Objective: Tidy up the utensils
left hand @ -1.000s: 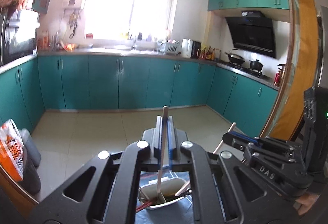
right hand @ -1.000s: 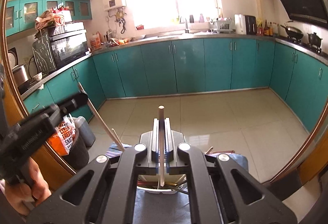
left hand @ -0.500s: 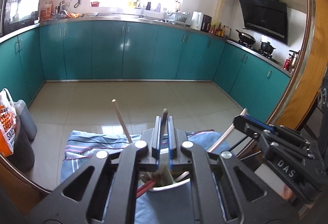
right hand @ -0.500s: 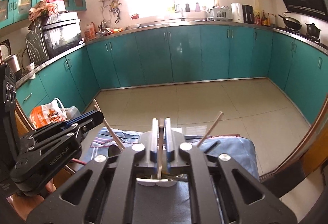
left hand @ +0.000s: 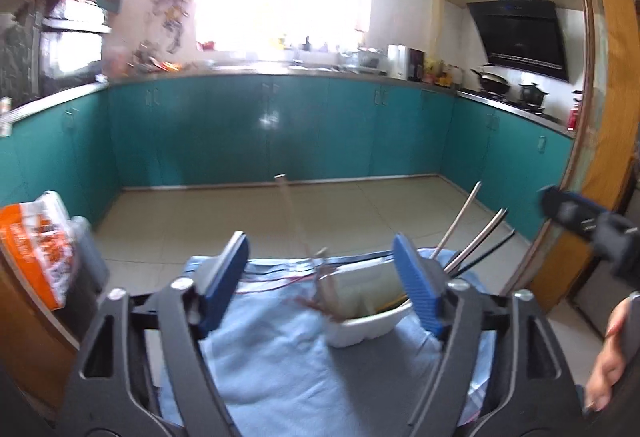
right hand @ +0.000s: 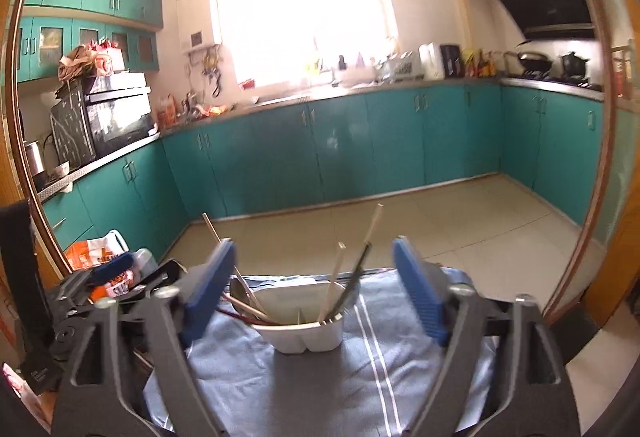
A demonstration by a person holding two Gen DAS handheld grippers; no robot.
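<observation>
Now both my grippers hang spread wide with nothing between their ribbed blue pads: the left gripper (left hand: 320, 277) and the right gripper (right hand: 312, 287) each frame the white holder (right hand: 306, 333), a smooth plastic tub with a divided base that stands on a pale blue cloth (right hand: 384, 369) with white stripes. Thin sticks lean out of the tub at different angles. From my right view, pale wooden chopsticks (right hand: 334, 283) stand near upright in its right side, one dark one beside them, and a metal spoon (right hand: 240, 291) with another stick rests against its left rim. From my left view, which is blurred, a light stick (left hand: 292, 215) rises from the tub's near-left edge and several others fan out to the right. Any writing is hard to read: an orange and white bag (right hand: 100, 269) on the floor to the left carries lettering too smeared to make out. Glossy teal cabinets (right hand: 360, 145) line the walls.
</observation>
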